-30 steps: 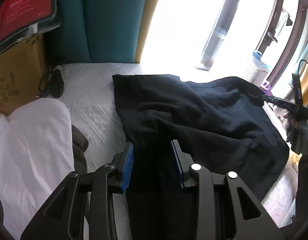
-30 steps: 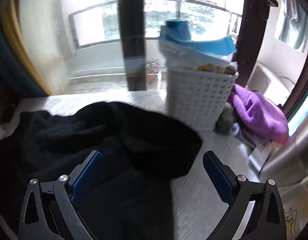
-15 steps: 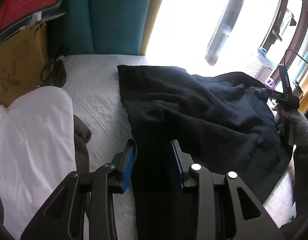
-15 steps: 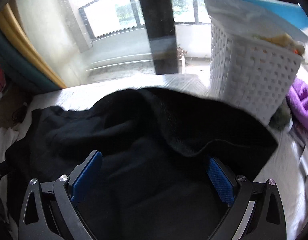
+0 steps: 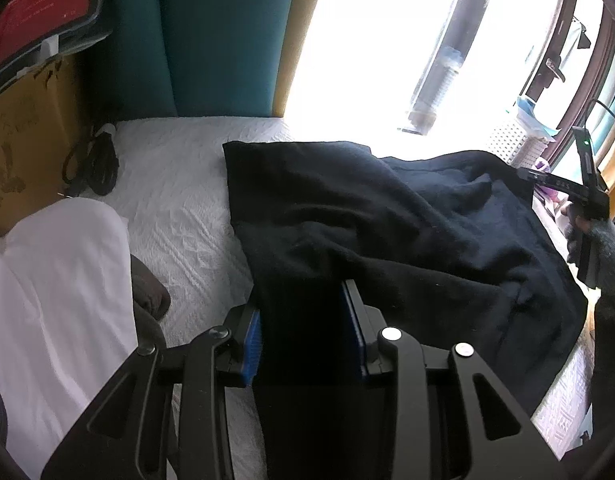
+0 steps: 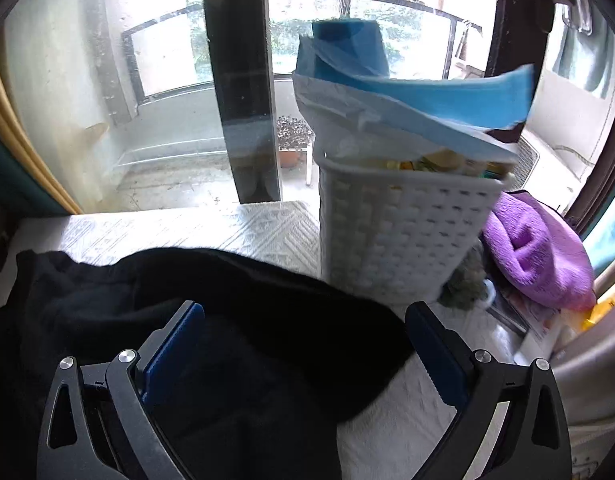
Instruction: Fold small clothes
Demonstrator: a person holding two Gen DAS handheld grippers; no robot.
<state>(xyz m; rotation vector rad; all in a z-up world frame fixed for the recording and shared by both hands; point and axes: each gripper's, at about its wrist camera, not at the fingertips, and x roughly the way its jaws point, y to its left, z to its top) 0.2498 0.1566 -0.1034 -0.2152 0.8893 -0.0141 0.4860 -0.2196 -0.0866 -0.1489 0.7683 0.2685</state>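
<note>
The black garment [image 5: 387,232] lies rumpled on the white bedspread [image 5: 179,184], spreading ahead and to the right of our left gripper [image 5: 305,344]. We judge it soft, limp and light, likely to sag and bunch, so hems and corners make the best holds. Our left gripper is narrowed onto a fold of it at the near edge. Our right gripper [image 6: 303,348] stands wide apart above the cloth's far rounded edge, holding nothing. Just beyond it stands a white woven basket [image 6: 395,236], with a purple cloth [image 6: 535,252] to its right.
</note>
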